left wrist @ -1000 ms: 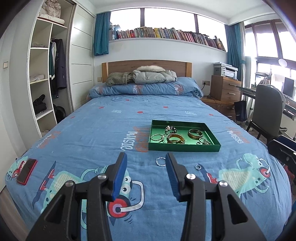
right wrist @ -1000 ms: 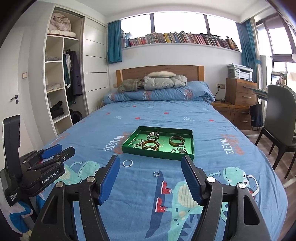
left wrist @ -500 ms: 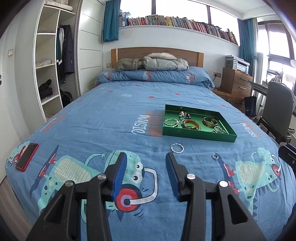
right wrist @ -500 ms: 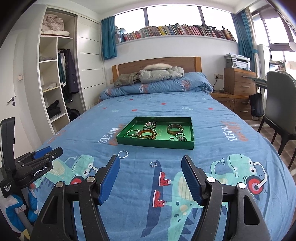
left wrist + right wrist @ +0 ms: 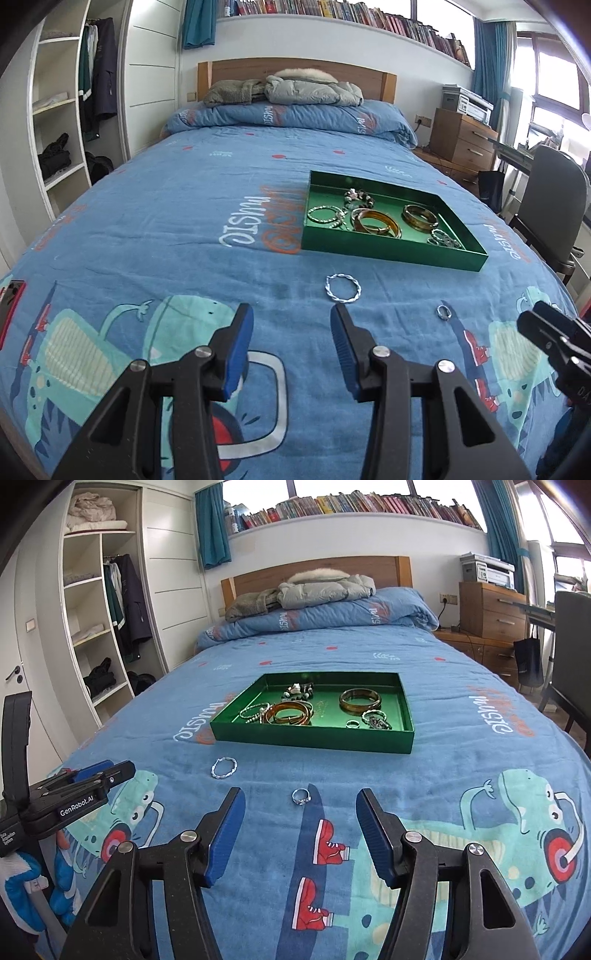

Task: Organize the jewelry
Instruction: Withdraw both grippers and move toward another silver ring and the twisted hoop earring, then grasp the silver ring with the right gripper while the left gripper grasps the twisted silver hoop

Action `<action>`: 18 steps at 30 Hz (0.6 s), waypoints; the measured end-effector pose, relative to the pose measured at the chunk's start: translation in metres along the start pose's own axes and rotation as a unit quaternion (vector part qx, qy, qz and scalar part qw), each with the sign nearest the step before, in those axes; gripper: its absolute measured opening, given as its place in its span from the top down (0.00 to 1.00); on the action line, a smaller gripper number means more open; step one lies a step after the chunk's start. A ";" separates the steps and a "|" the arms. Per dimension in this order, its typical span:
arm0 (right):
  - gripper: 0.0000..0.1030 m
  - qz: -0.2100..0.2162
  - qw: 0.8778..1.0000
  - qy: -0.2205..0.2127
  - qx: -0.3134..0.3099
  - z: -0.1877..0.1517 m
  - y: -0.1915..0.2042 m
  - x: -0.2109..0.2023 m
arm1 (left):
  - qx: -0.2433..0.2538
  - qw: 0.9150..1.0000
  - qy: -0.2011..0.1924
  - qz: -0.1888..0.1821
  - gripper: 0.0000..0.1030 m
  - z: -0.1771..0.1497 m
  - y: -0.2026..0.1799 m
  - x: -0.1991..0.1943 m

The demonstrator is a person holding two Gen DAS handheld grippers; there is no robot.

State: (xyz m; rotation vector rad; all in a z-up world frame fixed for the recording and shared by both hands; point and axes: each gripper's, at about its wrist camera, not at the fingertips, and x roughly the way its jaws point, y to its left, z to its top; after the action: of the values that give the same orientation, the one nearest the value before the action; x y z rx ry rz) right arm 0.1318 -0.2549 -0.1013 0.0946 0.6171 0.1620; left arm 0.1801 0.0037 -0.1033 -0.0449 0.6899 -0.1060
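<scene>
A green tray (image 5: 388, 254) (image 5: 306, 736) on the blue bed holds amber bangles (image 5: 376, 225) (image 5: 291, 712), bead bracelets and rings. A twisted silver bracelet (image 5: 342, 288) (image 5: 224, 767) and a small silver ring (image 5: 444, 312) (image 5: 301, 796) lie loose on the bedspread in front of the tray. My left gripper (image 5: 291, 332) is open and empty, just short of the bracelet. My right gripper (image 5: 300, 823) is open and empty, with the ring just ahead of its fingertips. Each gripper shows at the edge of the other's view.
A red phone (image 5: 11, 310) lies at the bed's left edge. Jackets (image 5: 295, 88) are piled on the folded duvet by the headboard. A wardrobe (image 5: 96, 627) stands on the left; a dresser (image 5: 491, 616) and chair (image 5: 550, 214) are on the right.
Both grippers have moved forward and lower towards the bed, so the loose bracelet and ring are closer. Both stay open.
</scene>
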 end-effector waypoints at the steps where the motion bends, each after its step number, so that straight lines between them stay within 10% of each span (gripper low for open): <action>1: 0.44 0.002 1.000 0.007 -0.001 0.000 -0.001 0.008 | 0.001 1.000 0.007 -0.009 0.60 0.002 -0.002 0.009; 18: 0.65 0.023 0.995 0.100 0.003 -0.009 -0.010 0.109 | 0.009 0.995 0.088 -0.046 0.61 0.019 -0.020 0.114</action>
State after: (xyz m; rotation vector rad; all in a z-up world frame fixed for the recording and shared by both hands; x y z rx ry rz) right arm 0.2160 -0.2453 -0.1718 0.0987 0.8157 0.2162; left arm 0.2781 -0.0293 -0.1590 -0.0497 0.8640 -0.2062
